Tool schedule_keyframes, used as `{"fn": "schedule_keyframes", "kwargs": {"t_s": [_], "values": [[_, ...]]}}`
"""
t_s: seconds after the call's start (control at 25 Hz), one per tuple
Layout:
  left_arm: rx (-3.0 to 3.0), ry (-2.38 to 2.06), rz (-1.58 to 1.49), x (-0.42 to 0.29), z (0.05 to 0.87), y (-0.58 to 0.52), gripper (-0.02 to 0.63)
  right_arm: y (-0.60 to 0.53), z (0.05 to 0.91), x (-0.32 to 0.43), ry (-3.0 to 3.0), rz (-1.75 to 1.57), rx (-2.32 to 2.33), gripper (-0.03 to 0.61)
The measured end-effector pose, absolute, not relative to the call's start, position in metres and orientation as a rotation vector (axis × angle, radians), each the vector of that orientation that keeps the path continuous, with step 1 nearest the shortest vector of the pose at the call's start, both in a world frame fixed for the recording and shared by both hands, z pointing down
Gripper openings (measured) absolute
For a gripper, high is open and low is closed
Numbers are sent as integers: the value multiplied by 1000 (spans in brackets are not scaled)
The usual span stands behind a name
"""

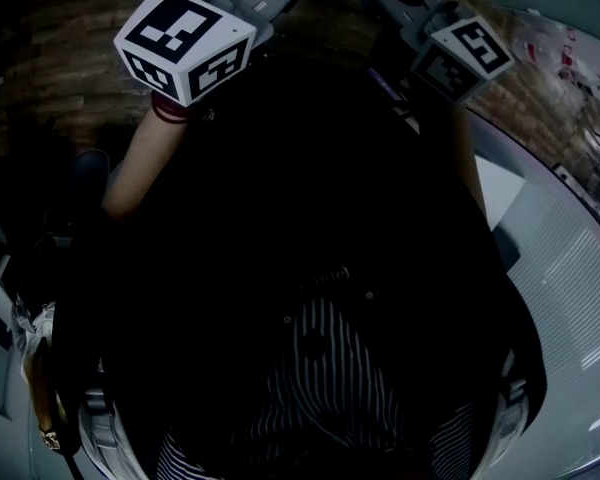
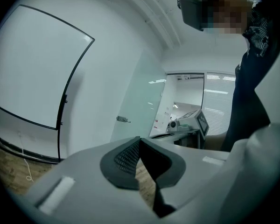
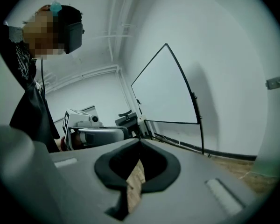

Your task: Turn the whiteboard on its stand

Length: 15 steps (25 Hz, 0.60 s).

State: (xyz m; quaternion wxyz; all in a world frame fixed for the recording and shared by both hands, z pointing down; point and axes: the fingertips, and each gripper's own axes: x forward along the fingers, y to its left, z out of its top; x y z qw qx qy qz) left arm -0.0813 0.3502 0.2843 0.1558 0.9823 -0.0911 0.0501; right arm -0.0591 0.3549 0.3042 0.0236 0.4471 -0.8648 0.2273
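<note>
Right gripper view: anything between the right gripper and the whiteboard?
No object. In the right gripper view, only a strip of wooden floor shows between the shut, empty right gripper and the whiteboard.

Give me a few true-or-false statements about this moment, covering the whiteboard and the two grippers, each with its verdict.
1. The left gripper and the right gripper both have their jaws together, with nothing between them. True.
2. The left gripper grips the whiteboard by its frame. False: the board stands well apart from it.
3. The whiteboard shows in both gripper views. True.
4. The whiteboard is covered in writing. False: its face looks blank.
5. The head view shows the whiteboard. False: it shows only the person's dark clothing and both grippers.
</note>
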Motion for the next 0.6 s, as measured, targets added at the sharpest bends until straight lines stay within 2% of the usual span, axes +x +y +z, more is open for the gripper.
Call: {"fn": "schedule_keyframes", "kwargs": {"t_s": [0.6], "values": [[2756,-295,57,-82,281,343,0,348,285,-46,-2621,783,1433,3]]}}
